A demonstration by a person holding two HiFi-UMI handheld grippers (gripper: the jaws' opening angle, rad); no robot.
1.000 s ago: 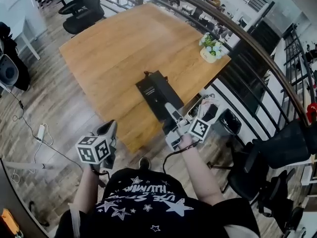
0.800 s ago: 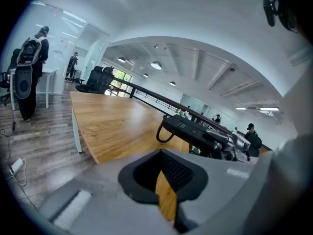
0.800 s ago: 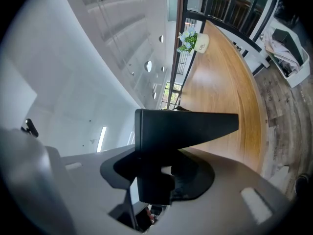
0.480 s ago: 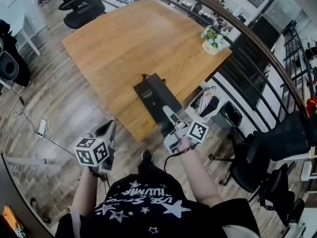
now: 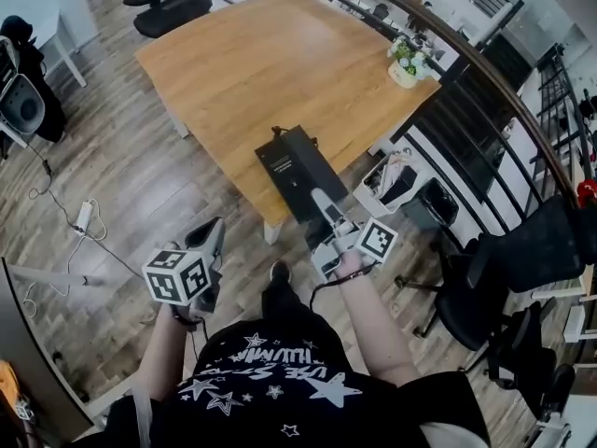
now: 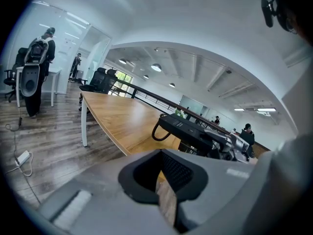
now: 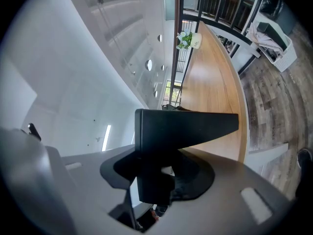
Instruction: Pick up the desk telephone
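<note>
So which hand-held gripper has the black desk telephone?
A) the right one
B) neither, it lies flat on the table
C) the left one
A: the desk telephone is clamped between the jaws of the right hand-held gripper, while the left hand-held gripper holds nothing.

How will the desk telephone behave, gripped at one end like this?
Probably stiff: the desk telephone juts straight out from the right gripper without sagging. Held at one end, it may lever down or twist. Its cord loop could swing.
</note>
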